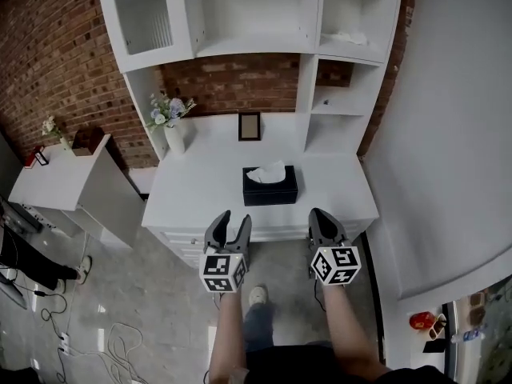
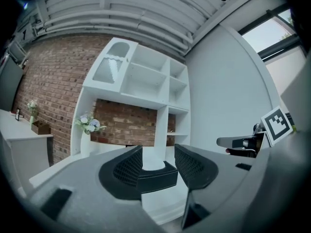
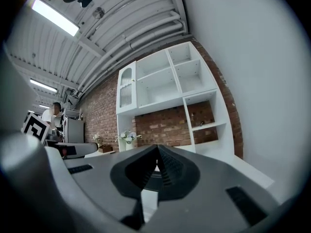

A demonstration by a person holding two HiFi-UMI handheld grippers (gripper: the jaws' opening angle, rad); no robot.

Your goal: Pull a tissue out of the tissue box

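A dark tissue box [image 1: 270, 189] sits on the white desk [image 1: 196, 194], with a white tissue [image 1: 268, 171] sticking up from its top. Both grippers hover in front of the desk's near edge, short of the box. My left gripper [image 1: 230, 224] is open, its two jaws spread with nothing between them. In the left gripper view the tissue box [image 2: 156, 175] shows through the gap of the left gripper [image 2: 158, 153]. My right gripper [image 1: 323, 219] is shut and empty; in its own view the right gripper [image 3: 156, 152] has its jaw tips meeting.
A white shelf unit [image 1: 256, 22] rises behind the desk against a brick wall. A vase of flowers [image 1: 172, 125] and a small picture frame [image 1: 250, 126] stand at the desk's back. A white side cabinet [image 1: 72, 181] is at the left; cables [image 1: 96, 342] lie on the floor.
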